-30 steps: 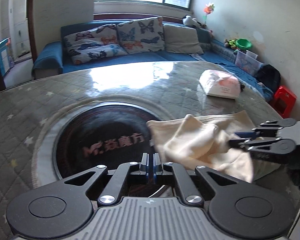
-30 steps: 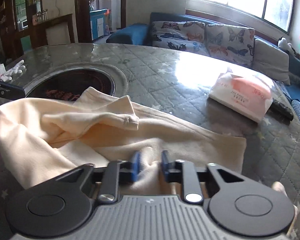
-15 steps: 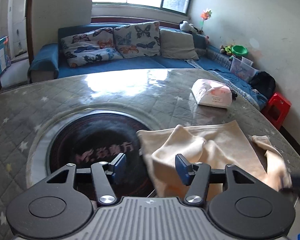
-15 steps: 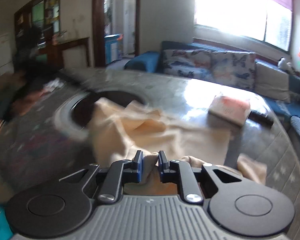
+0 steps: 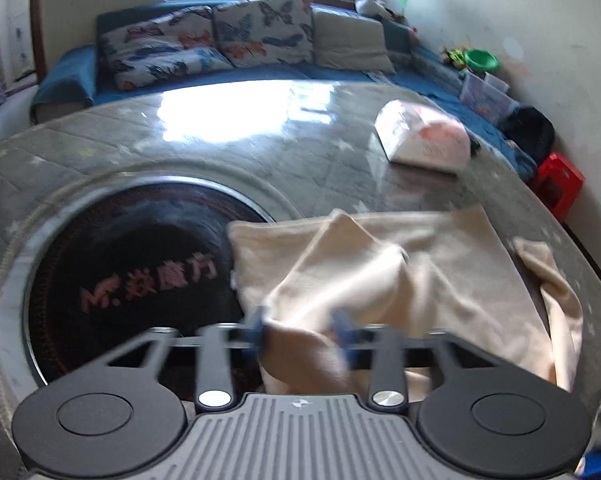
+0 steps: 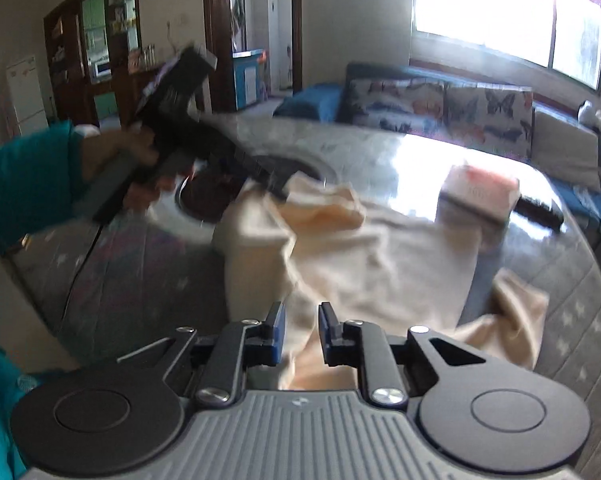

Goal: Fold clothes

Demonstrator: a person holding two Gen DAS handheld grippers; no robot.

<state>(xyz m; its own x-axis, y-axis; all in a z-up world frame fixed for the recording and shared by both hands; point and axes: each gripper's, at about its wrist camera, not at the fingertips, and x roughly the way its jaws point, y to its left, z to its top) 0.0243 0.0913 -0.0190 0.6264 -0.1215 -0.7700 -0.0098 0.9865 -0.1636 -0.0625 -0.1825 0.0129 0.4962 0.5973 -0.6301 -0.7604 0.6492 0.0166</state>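
Cream garment [image 5: 400, 276] lies rumpled beside the table's dark round inset [image 5: 132, 264]. Right gripper [image 6: 301, 330] pinches its near edge, jaws narrow. Left gripper [image 5: 300, 326] half-open, straddling a fold, blurred. Mid-fold, likely; next needs left closing firmly.

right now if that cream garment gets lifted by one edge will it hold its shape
Probably not: the cream garment already lies in soft folds and bunches between the right hand-held gripper pads, so it will likely droop. It looks light, and may slide on the glossy table.

garment [image 5: 400, 280]: 1 | tools: 2 | tissue pack [image 5: 424, 142]: 1 | cushions: roughly 3, blurred
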